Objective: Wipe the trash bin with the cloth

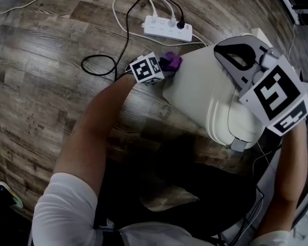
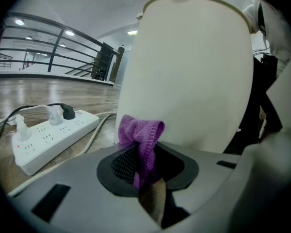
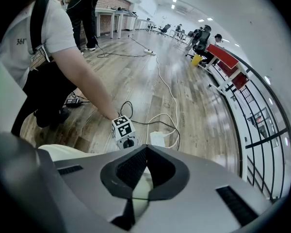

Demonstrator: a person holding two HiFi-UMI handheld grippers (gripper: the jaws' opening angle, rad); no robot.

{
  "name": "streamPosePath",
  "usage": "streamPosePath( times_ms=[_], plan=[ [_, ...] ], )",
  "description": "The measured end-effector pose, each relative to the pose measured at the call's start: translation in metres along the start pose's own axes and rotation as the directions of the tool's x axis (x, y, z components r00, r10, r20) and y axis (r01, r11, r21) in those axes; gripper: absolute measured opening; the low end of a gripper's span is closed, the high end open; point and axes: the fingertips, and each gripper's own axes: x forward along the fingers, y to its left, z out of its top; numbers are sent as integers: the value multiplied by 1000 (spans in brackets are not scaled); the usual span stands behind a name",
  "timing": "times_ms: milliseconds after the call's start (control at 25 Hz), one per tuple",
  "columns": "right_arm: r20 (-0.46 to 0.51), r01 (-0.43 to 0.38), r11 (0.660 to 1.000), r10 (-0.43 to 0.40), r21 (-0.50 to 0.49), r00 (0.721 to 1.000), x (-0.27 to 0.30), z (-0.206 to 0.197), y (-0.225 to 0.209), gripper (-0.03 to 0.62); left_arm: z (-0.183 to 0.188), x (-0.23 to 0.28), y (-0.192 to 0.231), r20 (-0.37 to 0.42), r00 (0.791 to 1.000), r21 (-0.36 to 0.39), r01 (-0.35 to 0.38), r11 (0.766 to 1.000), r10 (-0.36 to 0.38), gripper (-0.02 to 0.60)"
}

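Head view: cream trash bin (image 1: 200,91) lies tilted on the wooden floor (image 1: 51,60), centre-right of frame.

Left gripper (image 1: 164,68) at the bin's upper-left edge. Its fingers are clamped on a purple cloth (image 1: 171,61), and the bunched end touches the bin wall. Left gripper view agrees: cloth (image 2: 141,130) is pinched between closed fingers, its tuft against the bin (image 2: 194,67), which fills the upper centre.

Right gripper (image 1: 219,47) sits over the bin's upper-right end. In the right gripper view its fingertips (image 3: 144,149) meet, and cream bin surface shows through the gap behind them. Cannot tell whether anything is pinched.

White power strip (image 1: 168,28) with plugged cables lies on the floor at top centre, near the bin but apart from it.
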Motion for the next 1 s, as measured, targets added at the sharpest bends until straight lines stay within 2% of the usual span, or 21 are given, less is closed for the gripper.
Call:
streamPosePath(
  times_ms=[440,1000],
  plan=[
    [-6,36,999,-36,26,999,2,-3,-2,8,-32,-11,-51,-87,994,65,73,995,-67,91],
    [-7,54,998,-54,28,999,2,-5,-5,8,-52,-19,-100,-113,986,72,134,988,-125,91]
  ],
)
